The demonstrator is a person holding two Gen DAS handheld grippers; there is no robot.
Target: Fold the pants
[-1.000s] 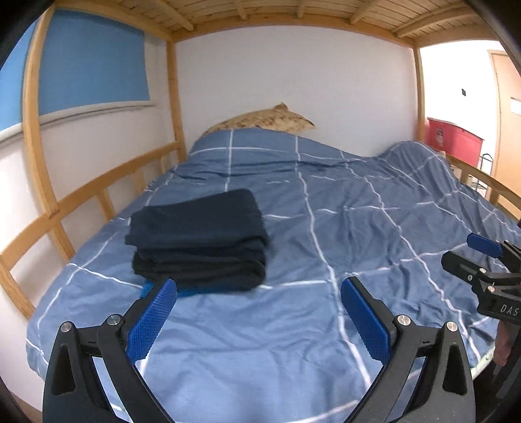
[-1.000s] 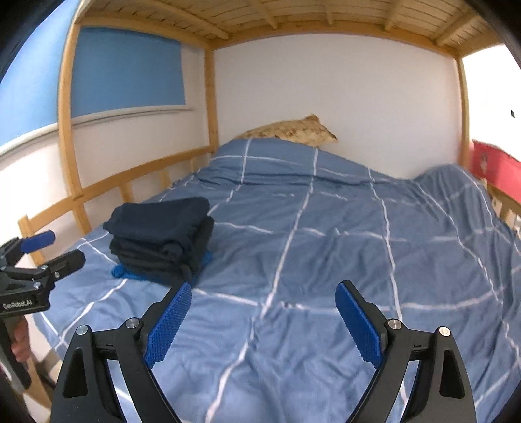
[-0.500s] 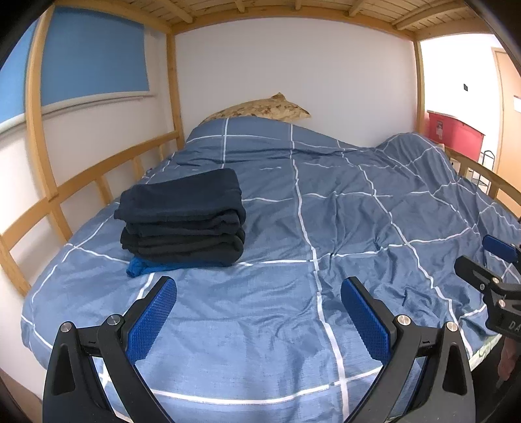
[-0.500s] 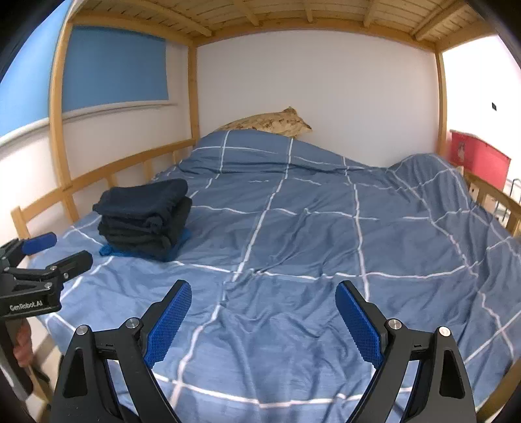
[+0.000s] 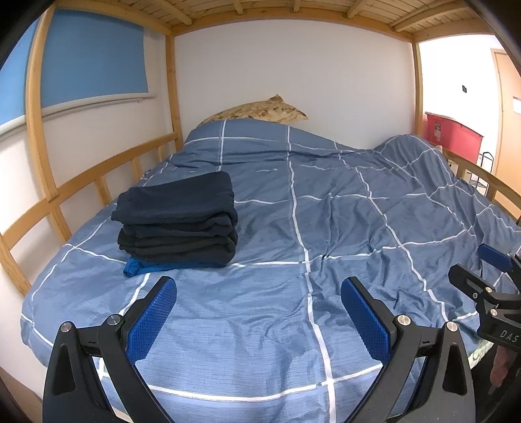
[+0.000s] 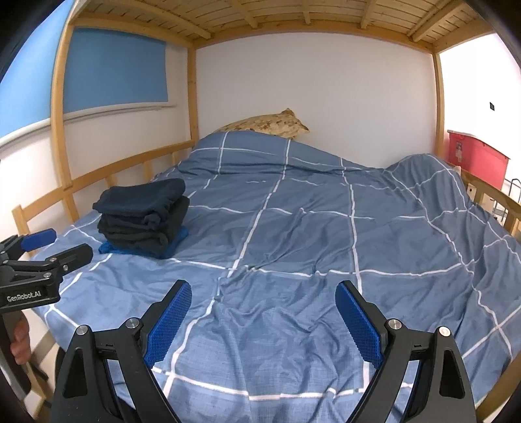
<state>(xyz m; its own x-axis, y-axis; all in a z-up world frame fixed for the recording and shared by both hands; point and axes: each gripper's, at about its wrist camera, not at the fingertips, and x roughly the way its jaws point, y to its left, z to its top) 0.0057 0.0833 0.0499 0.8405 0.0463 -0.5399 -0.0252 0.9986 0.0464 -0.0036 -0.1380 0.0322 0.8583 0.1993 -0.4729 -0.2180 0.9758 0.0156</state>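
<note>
A stack of folded dark pants [image 5: 177,221] lies on the blue checked duvet [image 5: 325,227] at the left, with a bright blue garment [image 5: 136,267] at the bottom. It also shows in the right wrist view [image 6: 143,216]. My left gripper [image 5: 259,314] is open and empty, held back above the bed's near edge, short of the stack. My right gripper [image 6: 263,317] is open and empty, to the right of the left one [image 6: 39,260]. The right gripper also shows at the right edge of the left wrist view [image 5: 491,283].
A wooden rail [image 5: 81,182] runs along the left wall side and another rail [image 6: 488,195] on the right. A patterned pillow [image 5: 257,112] lies at the head. A red box [image 6: 475,156] stands beyond the bed at the right. Wooden slats [image 6: 260,19] hang overhead.
Both grippers have pulled back from the bed and away from the stack, which now looks smaller and farther. Both stayed open and empty.
</note>
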